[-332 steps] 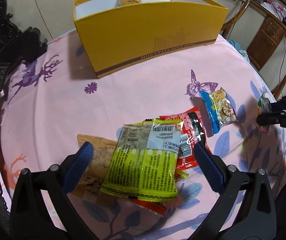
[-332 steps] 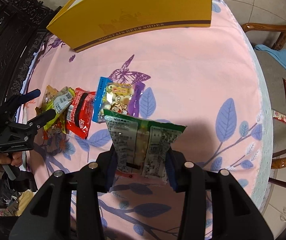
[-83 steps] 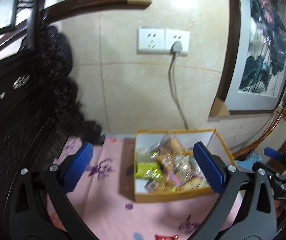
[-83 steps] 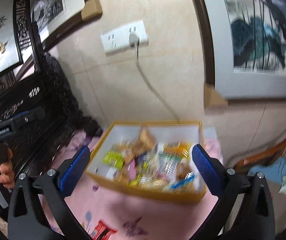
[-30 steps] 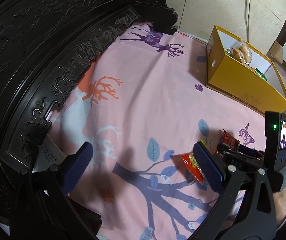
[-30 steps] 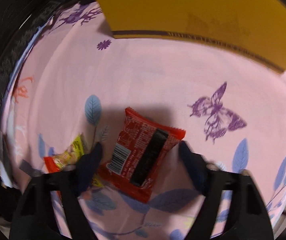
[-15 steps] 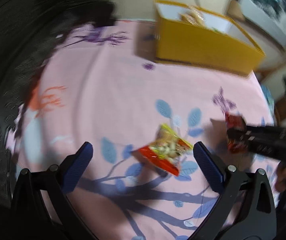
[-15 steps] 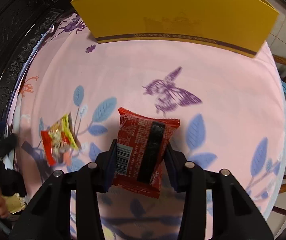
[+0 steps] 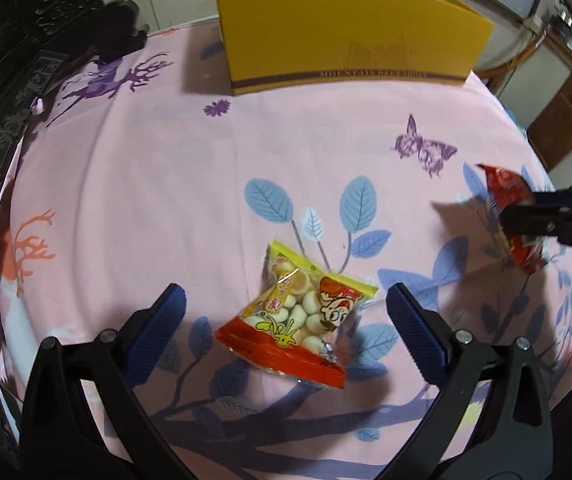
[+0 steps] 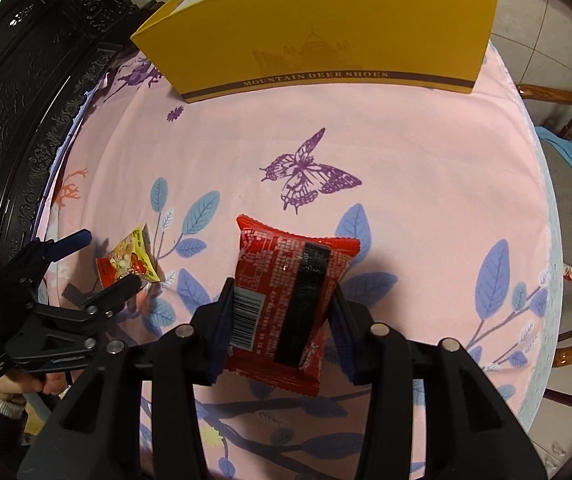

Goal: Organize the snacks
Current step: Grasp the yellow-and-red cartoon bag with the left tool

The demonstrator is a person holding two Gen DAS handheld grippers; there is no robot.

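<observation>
The right gripper (image 10: 281, 312) pinches a red foil snack packet (image 10: 286, 300); the left gripper (image 9: 286, 320) is spread wide — a yellow-and-red cartoon snack bag (image 9: 300, 320) lies between its fingers.

The yellow box (image 10: 326, 36) has words along a brown band near its bottom edge. In the right wrist view they read "MOUNTAIN DEER SHOES". In the left wrist view the same words are too blurry to read.

The red snack pack (image 10: 286, 300) has a barcode and rows of tiny white print, too small to read.

The yellow and red snack bag (image 9: 302, 316) has yellow letters and a cartoon face. The letters cannot be read.
</observation>
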